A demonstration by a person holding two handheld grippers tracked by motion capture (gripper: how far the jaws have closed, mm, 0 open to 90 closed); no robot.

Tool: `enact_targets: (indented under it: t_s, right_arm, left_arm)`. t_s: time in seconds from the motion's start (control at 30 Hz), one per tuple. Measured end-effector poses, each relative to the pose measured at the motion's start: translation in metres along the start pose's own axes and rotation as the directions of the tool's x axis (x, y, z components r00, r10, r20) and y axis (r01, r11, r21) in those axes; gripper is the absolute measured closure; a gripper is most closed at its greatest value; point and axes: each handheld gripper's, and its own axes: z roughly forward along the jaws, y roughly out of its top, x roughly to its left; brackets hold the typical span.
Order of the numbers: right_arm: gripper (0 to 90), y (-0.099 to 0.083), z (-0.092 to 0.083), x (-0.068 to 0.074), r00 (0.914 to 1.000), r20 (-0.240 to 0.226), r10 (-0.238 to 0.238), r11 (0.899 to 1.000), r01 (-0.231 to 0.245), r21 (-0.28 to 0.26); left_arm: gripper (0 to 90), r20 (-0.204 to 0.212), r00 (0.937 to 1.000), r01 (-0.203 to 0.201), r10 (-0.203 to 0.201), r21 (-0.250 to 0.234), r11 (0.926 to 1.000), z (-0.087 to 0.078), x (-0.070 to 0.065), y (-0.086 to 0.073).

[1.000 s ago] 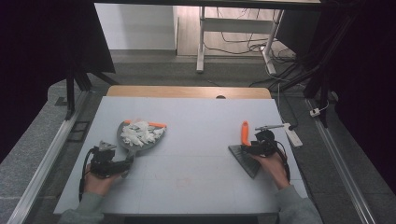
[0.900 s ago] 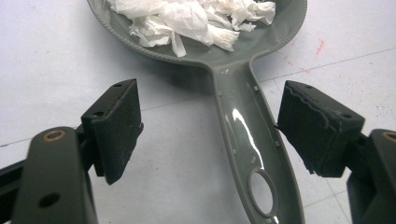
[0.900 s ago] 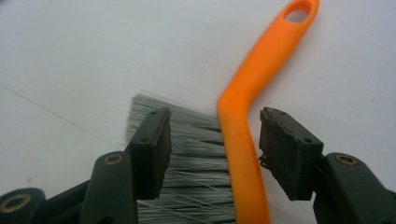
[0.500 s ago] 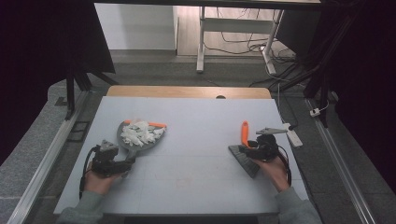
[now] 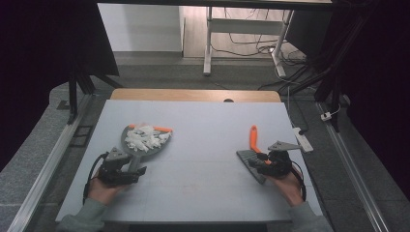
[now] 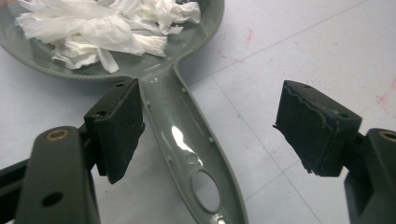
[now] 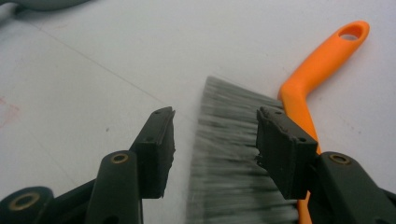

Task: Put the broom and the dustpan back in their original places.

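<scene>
A grey dustpan [image 5: 138,152] lies at the left of the white table, its pan heaped with white paper scraps [image 5: 145,138]. Its handle [image 6: 187,140] runs between the jaws of my left gripper [image 5: 131,168] [image 6: 210,126], which is open and not touching it. The scraps [image 6: 107,28] lie just beyond the jaws. At the right lies a brush with an orange handle [image 5: 253,137] [image 7: 322,60] and grey bristles [image 5: 249,162] [image 7: 233,154]. My right gripper [image 5: 263,162] [image 7: 215,144] hovers open over the bristles, one jaw on each side.
An orange strip [image 5: 159,128] sits at the dustpan's far edge. A white bar-shaped object [image 5: 302,139] lies at the table's right edge. A wooden strip [image 5: 193,95] borders the far side. Bare white tabletop [image 5: 203,145] lies between the two grippers.
Both grippers have shifted only slightly; the right one has drifted a little toward the person. The dustpan and the brush have stayed put.
</scene>
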Motion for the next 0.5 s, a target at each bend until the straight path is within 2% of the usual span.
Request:
enact_targets:
  t_s: [0.23, 0.5]
  right_arm:
    - [46.7, -0.0084, -0.0074, -0.0024, 0.9997, 0.007, -0.022, 1.0, 0.022, -0.008]
    - [46.7, -0.0092, -0.0066, -0.0011, 0.9991, 0.0, -0.043, 0.999, 0.043, -0.014]
  left_arm:
    - [24.1, 0.011, 0.9999, 0.007, -0.007, 0.001, 1.0, -0.0007, 0.0003, -0.0006]
    - [24.1, 0.014, 0.9998, 0.012, -0.012, 0.004, 0.9999, -0.0005, 0.0008, -0.0006]
